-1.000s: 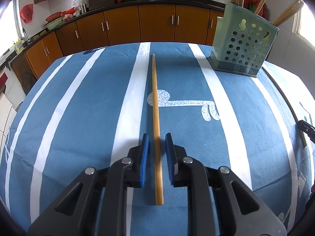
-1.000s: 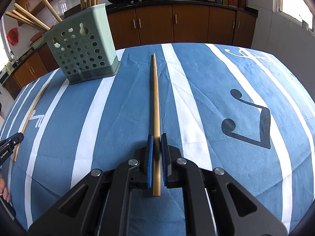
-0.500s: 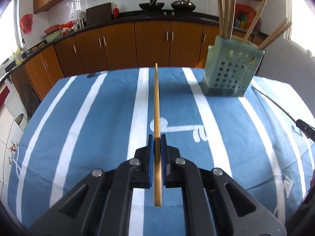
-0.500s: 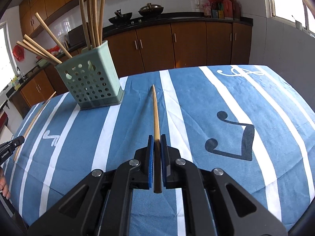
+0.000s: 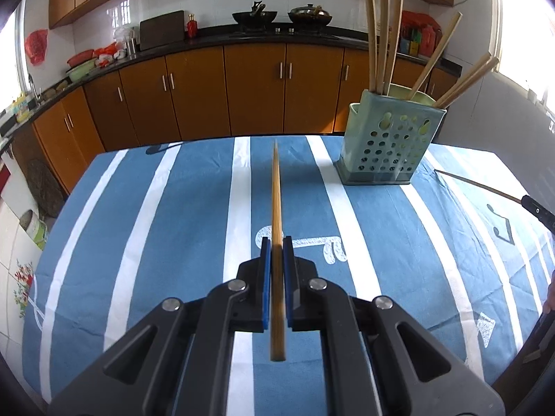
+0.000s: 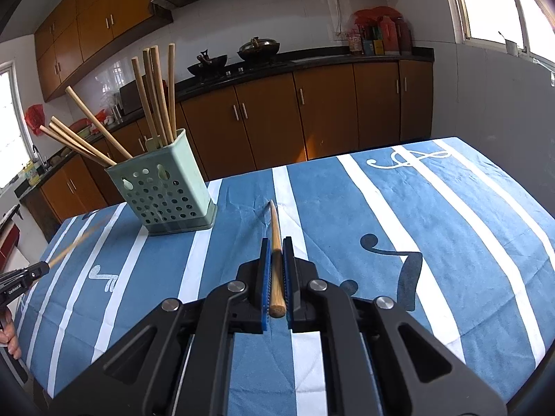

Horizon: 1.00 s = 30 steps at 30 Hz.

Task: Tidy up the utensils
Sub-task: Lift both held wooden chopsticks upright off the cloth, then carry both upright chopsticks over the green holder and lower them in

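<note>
My left gripper (image 5: 276, 244) is shut on a wooden chopstick (image 5: 276, 201) and holds it above the blue striped tablecloth (image 5: 156, 225), tip pointing away. My right gripper (image 6: 276, 244) is shut on another wooden chopstick (image 6: 275, 228), also lifted off the cloth. A pale green perforated utensil holder (image 5: 388, 138) with several chopsticks standing in it sits at the far right in the left wrist view and at the far left in the right wrist view (image 6: 163, 194). The right gripper's tip (image 5: 537, 208) shows at the right edge of the left wrist view; the left gripper (image 6: 20, 277) shows at the left edge of the right wrist view.
The table (image 6: 451, 225) carries the blue cloth with white stripes and music notes. Brown kitchen cabinets (image 5: 242, 86) and a counter with woks (image 5: 256, 17) stand behind the table. A tiled floor with a small bin (image 5: 33, 228) lies to the left.
Both grippers have risen from the cloth with their chopsticks. The left gripper closed on its chopstick a second ago. The right chopstick now points more steeply away.
</note>
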Motion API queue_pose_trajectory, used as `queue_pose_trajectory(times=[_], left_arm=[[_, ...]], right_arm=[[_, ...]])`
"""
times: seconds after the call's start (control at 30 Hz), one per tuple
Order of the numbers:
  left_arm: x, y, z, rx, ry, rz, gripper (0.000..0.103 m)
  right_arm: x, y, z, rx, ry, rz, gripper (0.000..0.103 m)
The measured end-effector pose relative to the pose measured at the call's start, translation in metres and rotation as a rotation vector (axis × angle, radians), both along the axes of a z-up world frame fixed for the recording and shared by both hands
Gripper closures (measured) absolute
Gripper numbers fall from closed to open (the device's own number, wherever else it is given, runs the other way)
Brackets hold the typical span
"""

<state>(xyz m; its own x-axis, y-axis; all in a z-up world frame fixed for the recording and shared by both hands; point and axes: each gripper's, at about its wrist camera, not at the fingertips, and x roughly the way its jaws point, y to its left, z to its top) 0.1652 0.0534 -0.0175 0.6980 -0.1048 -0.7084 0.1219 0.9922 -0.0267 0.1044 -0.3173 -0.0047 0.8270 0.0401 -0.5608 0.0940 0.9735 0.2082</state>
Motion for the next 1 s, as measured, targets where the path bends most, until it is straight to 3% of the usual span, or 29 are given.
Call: queue_pose_trajectory(times=[0.23,0.73,1.0], left_arm=[[-0.001,0.002,0.013,0.003,-0.026,-0.005,0.095],[-0.008,0.014,0.067,-0.063,-0.178,0.062,0.095],[-0.012,0.005,0.094,-0.072,-0.228,0.030,0.095]], right_arm=[[0.000,0.000,0.012,-0.004,-0.037,-0.001,0.096],[-0.001,0.002,0.050,0.011,-0.149,0.017,0.096],[-0.003,0.009,0.067,0.005,-0.197,0.044,0.096]])
